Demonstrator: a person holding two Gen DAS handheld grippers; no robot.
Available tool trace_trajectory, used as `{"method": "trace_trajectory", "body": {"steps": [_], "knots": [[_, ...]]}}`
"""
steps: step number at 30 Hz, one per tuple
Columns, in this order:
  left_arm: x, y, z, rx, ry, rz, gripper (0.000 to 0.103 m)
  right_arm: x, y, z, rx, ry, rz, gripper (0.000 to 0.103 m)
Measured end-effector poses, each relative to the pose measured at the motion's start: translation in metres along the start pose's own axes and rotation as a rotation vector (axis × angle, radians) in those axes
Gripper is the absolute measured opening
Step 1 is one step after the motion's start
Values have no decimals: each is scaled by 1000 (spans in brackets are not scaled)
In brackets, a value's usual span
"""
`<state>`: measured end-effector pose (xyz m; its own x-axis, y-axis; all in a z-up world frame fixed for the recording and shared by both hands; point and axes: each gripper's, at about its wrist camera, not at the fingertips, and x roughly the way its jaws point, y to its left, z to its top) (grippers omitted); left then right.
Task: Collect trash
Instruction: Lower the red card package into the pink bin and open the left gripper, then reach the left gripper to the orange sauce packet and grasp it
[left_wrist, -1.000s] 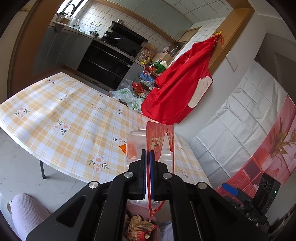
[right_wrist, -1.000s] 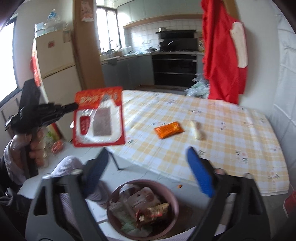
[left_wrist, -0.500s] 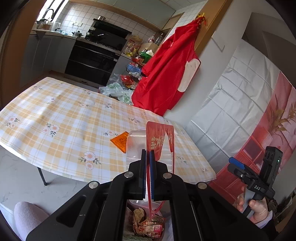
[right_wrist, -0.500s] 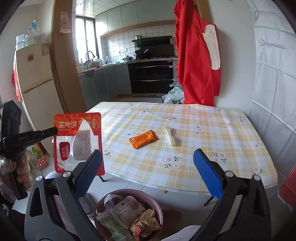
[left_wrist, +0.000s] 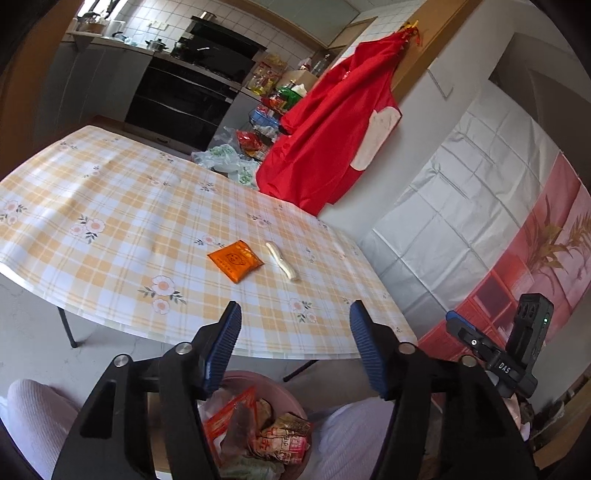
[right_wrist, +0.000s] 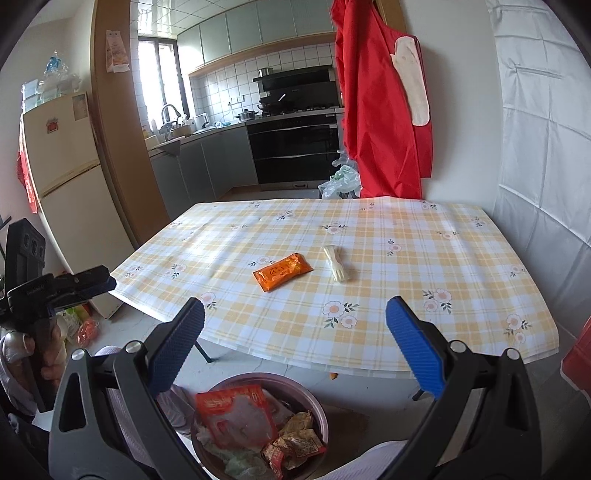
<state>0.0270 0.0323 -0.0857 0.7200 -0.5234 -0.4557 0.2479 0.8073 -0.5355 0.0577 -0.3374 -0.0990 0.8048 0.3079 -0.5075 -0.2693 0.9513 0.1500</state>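
My left gripper (left_wrist: 293, 325) hangs over the pink bin (left_wrist: 255, 376), its jaws opening with nothing between them. The red and clear packet (right_wrist: 236, 413) lies on top of the other wrappers in the bin (right_wrist: 317, 402). My right gripper (right_wrist: 295, 314) is open and empty just short of the table's near edge. On the checked tablecloth (right_wrist: 406, 240) lie an orange sachet (right_wrist: 282, 271) and, to its right, a small white wrapper (right_wrist: 336, 264). The left wrist view shows the same sachet (left_wrist: 235, 260) and wrapper (left_wrist: 282, 260) beyond the fingers.
A red apron (right_wrist: 380, 110) hangs on the wall behind the table, with plastic bags (right_wrist: 341, 181) on the floor under it. A fridge (right_wrist: 62, 184) stands at the left. A person's knees in light trousers (left_wrist: 33, 417) flank the bin.
The left gripper's jaws have parted and the red packet they held has dropped into the bin. Both views now sit a little closer to the table.
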Motion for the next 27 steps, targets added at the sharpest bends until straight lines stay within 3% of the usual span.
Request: {"method": "trace_trajectory", "body": {"steps": [6, 16, 23, 27], "knots": [[-4, 11, 3, -18, -30, 76, 86, 7, -1, -1, 3, 15, 0, 97], [14, 25, 4, -20, 5, 141, 94, 28, -15, -8, 34, 46, -27, 97], [49, 19, 8, 154, 55, 230, 96, 58, -35, -15, 87, 87, -41, 97], [87, 20, 15, 252, 103, 241, 96, 81, -47, -18, 105, 114, -51, 97]]}}
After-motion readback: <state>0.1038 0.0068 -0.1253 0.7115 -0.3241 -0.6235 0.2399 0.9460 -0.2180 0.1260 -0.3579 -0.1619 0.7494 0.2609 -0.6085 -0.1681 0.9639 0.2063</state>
